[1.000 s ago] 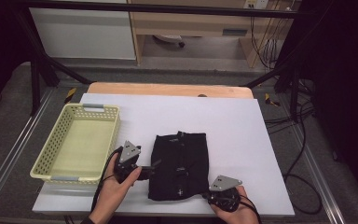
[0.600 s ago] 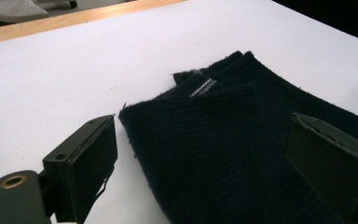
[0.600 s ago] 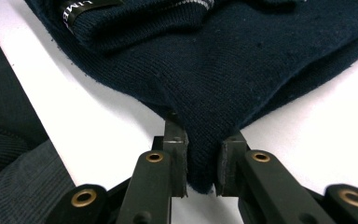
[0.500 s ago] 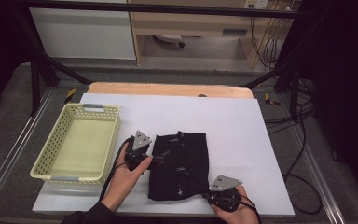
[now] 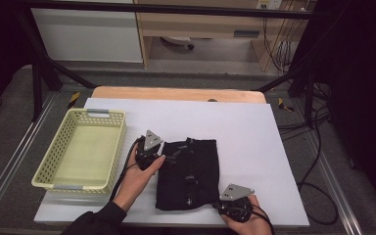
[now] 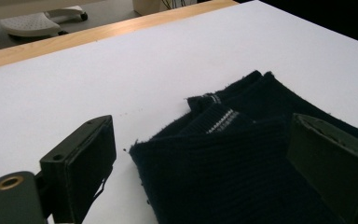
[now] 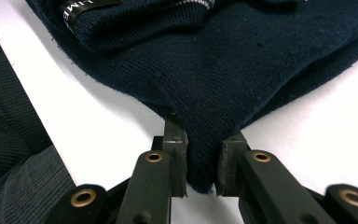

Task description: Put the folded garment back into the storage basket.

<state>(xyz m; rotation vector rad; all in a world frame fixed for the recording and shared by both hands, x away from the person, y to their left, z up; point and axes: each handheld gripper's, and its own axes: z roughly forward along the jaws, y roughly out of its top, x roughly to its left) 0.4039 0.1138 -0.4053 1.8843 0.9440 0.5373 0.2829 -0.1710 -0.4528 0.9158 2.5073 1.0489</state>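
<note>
Now the left gripper has slid up to the far left corner of the dark knit cloth, jaws wide apart. Beside the yellow basket, the right gripper pinches the cloth's near corner.

Dark navy knit garment is showing fine ribbing, w/ a thin white-striped band near its collar and a black label w/ white lettering. Basket is looking pale yellow, perforated walls. Table cover is showing plain white, w/ tan wood edge at the back. Both grippers' jaws are looking black w/ brass rivets.
</note>
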